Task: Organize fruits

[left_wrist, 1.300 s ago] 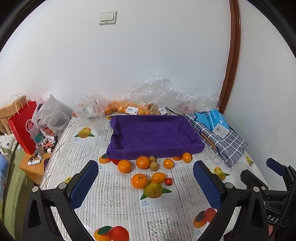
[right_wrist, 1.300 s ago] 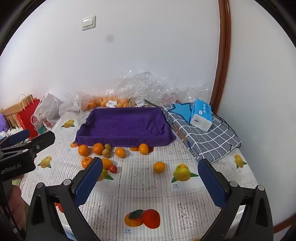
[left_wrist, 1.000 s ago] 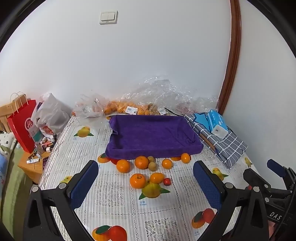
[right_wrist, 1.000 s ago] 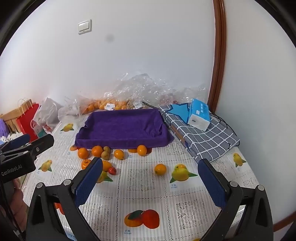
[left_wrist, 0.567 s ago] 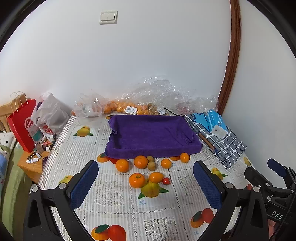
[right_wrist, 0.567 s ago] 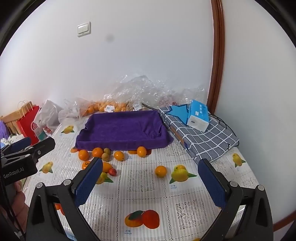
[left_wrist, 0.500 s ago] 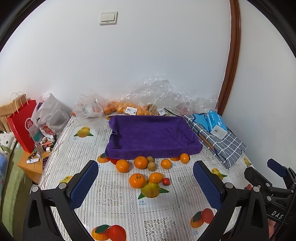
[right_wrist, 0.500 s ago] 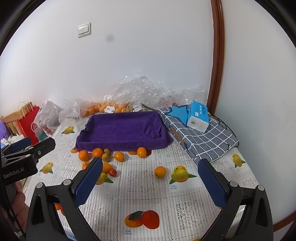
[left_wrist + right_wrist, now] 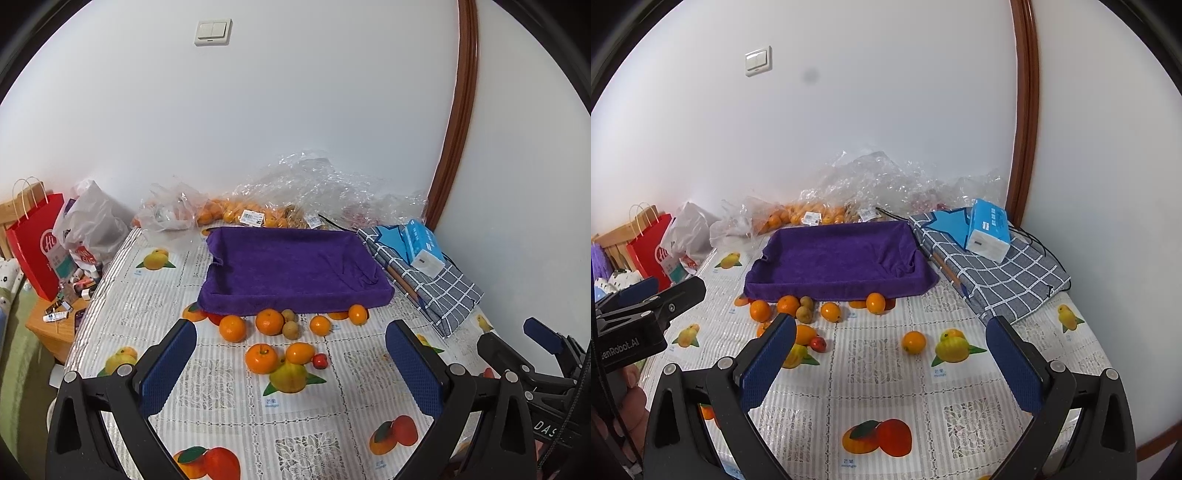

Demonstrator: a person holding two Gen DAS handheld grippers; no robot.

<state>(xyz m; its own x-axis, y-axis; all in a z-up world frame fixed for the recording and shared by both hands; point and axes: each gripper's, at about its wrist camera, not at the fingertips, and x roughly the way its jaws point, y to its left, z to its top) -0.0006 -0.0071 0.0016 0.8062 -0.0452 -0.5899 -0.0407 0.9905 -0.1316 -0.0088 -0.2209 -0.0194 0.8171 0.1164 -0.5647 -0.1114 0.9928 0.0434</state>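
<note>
Above the fruit-print tablecloth, left claw and right claw both spread wide, empty.

The right tongs gape wide above the fruit-print counter. Beyond them sits a purple towel-lined tray (nothing in it); oranges cluster along its near edge, one lone orange nearer.

a red paper bag stands at the table's left edge, a blue tissue pack lies on a checked cloth, a light switch on the wall.
</note>
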